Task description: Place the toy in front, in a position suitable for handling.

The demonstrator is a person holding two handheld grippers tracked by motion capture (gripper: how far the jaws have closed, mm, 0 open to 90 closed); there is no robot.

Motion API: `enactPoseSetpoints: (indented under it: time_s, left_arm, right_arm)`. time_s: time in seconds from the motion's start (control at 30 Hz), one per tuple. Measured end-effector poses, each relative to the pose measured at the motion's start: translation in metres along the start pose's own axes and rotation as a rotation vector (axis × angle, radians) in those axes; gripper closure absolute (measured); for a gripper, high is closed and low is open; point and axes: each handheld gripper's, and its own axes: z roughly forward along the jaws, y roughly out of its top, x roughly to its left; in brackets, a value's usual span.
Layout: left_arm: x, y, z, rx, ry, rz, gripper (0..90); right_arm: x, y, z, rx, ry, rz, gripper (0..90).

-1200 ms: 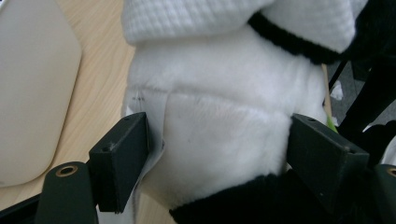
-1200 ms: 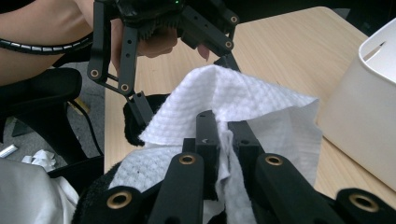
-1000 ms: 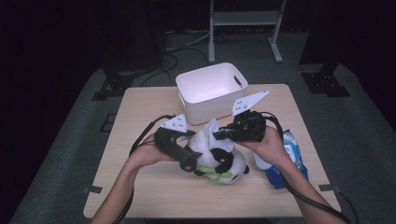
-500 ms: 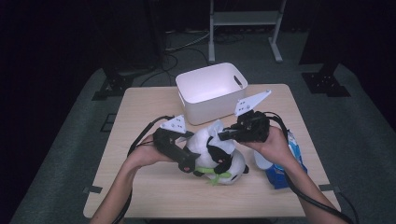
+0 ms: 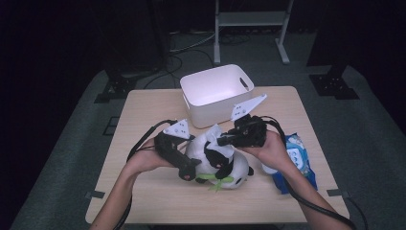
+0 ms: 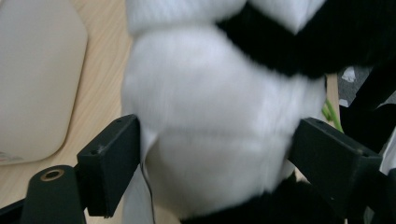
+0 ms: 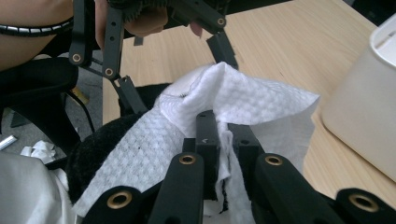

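right now a plush panda lies on the wooden table, just in front of a white plastic bin and between the person's two hands. the toy is black and white with a bit of green at its lower edge.

the left gripper sits at the panda's left side in the high view. its own camera shows the two black jaws standing wide apart on either side of the toy's white body; the jaws have just been opening further, with the plush between them. the left one seems just clear of the fur, while the right one sits at the fur's edge, and whether it still touches is hard to tell through the blur. the bin's rounded corner shows to the left of that view.

the right gripper comes in from the panda's right and its jaws are pressed together on a white textured wipe, a fold of which is pinched between the pads. the wipe drapes over the panda's dark fur. in the high view the wipe rises as a small white peak on top of the toy. farther off in the right gripper view, the left gripper's linkages and one of its jaws stand just beyond the wipe.

a blue pack of wet wipes lies on the table under the right forearm.
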Motion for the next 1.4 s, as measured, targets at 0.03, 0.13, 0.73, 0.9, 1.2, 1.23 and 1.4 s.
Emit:
enactPoseSetpoints:
  time_s: [0.03, 0.13, 0.73, 0.9, 1.2, 1.23, 1.4]
  left_arm:
    - [0.0, 0.0, -0.001, 0.002, 0.003, 0.001, 15.0]
    - [-0.002, 0.0, -0.003, 0.01, 0.011, 0.015, 13.7]
    - [0.004, -0.039, -0.002, -0.027, -0.02, -0.002, 12.5]
    - [0.002, -0.046, 0.009, 0.009, -0.024, 0.003, 12.5]
    - [0.003, -0.059, 0.03, 0.051, -0.042, -0.025, 12.5]
    - [0.004, -0.06, 0.031, 0.05, -0.044, -0.029, 12.5]
    - [0.004, -0.062, 0.03, 0.036, -0.052, -0.046, 12.5]
  right_arm:
    - [0.001, 0.002, 0.003, 0.001, 0.006, -0.005, 84.2]
    - [0.005, 0.007, 0.013, 0.01, 0.014, -0.02, 84.2]
    - [0.005, 0.007, 0.035, 0.045, 0.04, -0.008, 84.0]
    - [0.001, -0.005, 0.036, 0.08, 0.042, 0.013, 83.8]
    - [-0.004, -0.025, 0.032, 0.163, 0.012, 0.019, 83.0]
    - [-0.004, -0.028, 0.03, 0.17, 0.007, 0.027, 82.9]
    - [-0.007, -0.04, 0.026, 0.182, 0.006, 0.04, 81.9]
